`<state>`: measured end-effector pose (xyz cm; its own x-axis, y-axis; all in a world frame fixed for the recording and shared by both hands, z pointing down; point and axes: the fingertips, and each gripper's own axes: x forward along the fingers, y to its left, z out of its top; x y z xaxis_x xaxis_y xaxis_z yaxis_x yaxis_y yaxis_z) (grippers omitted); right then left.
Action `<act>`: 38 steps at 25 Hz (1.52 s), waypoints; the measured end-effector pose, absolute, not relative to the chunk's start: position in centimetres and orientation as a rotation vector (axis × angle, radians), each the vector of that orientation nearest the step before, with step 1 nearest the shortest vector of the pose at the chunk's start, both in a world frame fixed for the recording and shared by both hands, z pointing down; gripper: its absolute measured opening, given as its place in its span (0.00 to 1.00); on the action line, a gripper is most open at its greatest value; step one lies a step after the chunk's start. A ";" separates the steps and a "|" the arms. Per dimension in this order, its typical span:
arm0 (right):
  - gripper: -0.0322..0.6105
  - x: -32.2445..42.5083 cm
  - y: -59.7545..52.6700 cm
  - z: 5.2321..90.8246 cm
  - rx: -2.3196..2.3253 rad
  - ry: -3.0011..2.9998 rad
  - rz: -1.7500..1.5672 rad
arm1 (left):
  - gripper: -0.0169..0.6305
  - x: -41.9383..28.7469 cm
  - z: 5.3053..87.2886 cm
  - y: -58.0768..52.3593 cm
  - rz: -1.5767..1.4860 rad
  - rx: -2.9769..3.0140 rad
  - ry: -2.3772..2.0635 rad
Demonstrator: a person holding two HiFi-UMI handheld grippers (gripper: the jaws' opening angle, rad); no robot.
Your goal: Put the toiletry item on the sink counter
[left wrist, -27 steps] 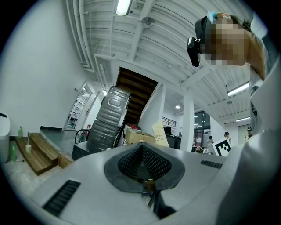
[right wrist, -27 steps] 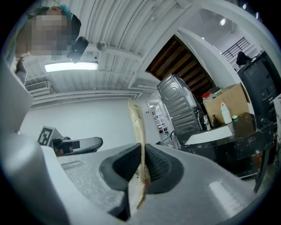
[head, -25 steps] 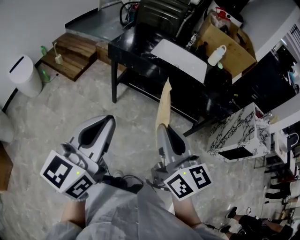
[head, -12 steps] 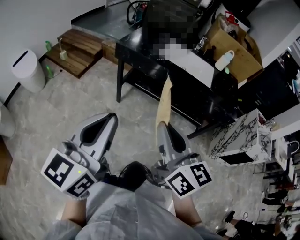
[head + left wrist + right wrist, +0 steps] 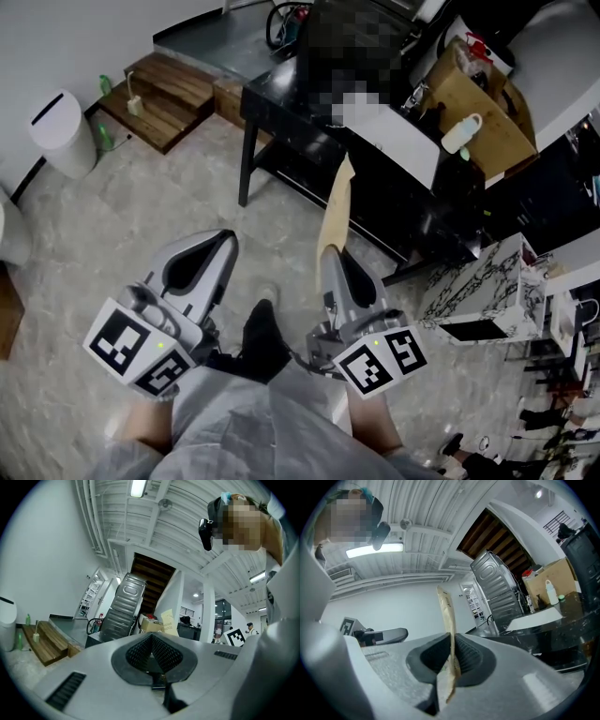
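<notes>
At 6 o'clock in the head view a dark shoe [image 5: 262, 336] shows between the grippers. The left gripper [image 5: 221, 246], at 8 o'clock, has its jaws pressed together on nothing. The right gripper [image 5: 330, 258], at 5 o'clock, pinches the near end of a flat tan pouch [image 5: 336, 208] that points to 12 o'clock. Beyond stands a black table [image 5: 274, 101] with a white bottle [image 5: 461, 133] at 1 o'clock, and a white bin [image 5: 60, 133] at 10 o'clock
</notes>
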<state>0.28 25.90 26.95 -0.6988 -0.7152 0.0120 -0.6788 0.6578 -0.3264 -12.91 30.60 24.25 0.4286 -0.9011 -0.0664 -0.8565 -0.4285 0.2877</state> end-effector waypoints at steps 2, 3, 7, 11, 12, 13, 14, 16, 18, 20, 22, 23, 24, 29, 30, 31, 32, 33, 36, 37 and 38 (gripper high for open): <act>0.09 -0.1 24.9 27.1 -1.149 2.761 -0.469 | 0.03 -13.3 24.4 29.6 -0.315 2.459 -1.554; 0.09 -0.3 24.4 27.2 -1.145 2.768 -0.465 | 0.03 -13.4 24.5 29.1 -0.313 2.458 -1.558; 0.09 -1.1 21.9 27.6 -1.136 2.785 -0.466 | 0.03 -13.5 24.5 26.6 -0.251 2.491 -1.593; 0.09 -2.1 18.9 27.9 -1.115 2.796 -0.486 | 0.03 -14.1 24.4 23.8 -0.243 2.491 -1.611; 0.09 -2.3 18.0 27.9 -1.110 2.803 -0.484 | 0.03 -14.3 24.4 23.0 -0.247 2.485 -1.616; 0.09 -2.6 17.1 27.8 -1.105 2.812 -0.478 | 0.03 -14.5 24.4 22.2 -0.251 2.478 -1.622; 0.09 -2.8 16.2 27.7 -1.096 2.819 -0.474 | 0.03 -14.8 24.4 21.4 -0.255 2.471 -1.628; 0.09 -3.4 14.4 27.7 -1.072 2.827 -0.481 | 0.03 -15.3 24.4 19.9 -0.259 2.456 -1.646; 0.09 -3.8 12.6 27.8 -1.055 2.836 -0.487 | 0.03 -15.8 24.5 18.2 -0.265 2.442 -1.661; 0.09 -4.1 10.7 28.0 -1.047 2.848 -0.482 | 0.03 -16.1 24.5 16.5 -0.268 2.433 -1.675; 0.09 -4.2 8.8 28.1 -1.041 2.855 -0.491 | 0.03 -16.3 24.4 14.9 -0.270 2.425 -1.690; 0.09 -4.2 7.8 28.1 -1.036 2.857 -0.498 | 0.03 -16.4 24.3 14.0 -0.271 2.420 -1.698; 0.09 -4.2 6.8 28.1 -1.032 2.858 -0.503 | 0.03 -16.5 24.1 13.1 -0.273 2.415 -1.706; 0.09 -3.9 1.5 27.9 -1.028 2.858 -0.516 | 0.03 -16.5 23.8 8.4 -0.278 2.397 -1.731; 0.09 -3.9 0.4 27.9 -1.022 2.860 -0.517 | 0.03 -16.4 23.7 7.5 -0.278 2.395 -1.733; 0.09 -3.8 -0.5 27.8 -1.015 2.862 -0.517 | 0.03 -16.3 23.6 6.5 -0.278 2.393 -1.735; 0.09 -3.8 -1.5 27.6 -1.009 2.862 -0.517 | 0.03 -16.2 23.5 5.6 -0.278 2.393 -1.737; 0.09 -3.6 -2.4 27.5 -1.004 2.861 -0.517 | 0.03 -16.1 23.3 4.7 -0.280 2.393 -1.738; 0.09 -3.2 -4.7 27.4 -1.000 2.855 -0.515 | 0.03 -15.7 23.0 2.2 -0.294 2.399 -1.737; 0.09 -3.0 -5.5 27.3 -0.998 2.853 -0.514 | 0.03 -15.5 22.9 1.4 -0.298 2.402 -1.737; 0.09 -2.8 -6.2 27.3 -0.997 2.851 -0.512 | 0.03 -15.4 22.9 0.6 -0.299 2.405 -1.737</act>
<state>-2.84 -6.25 27.29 -0.7856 -0.6177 0.0360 -0.5917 0.7328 -0.3360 -15.37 0.61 22.87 0.3058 -0.9497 -0.0682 -0.9177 -0.3131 0.2448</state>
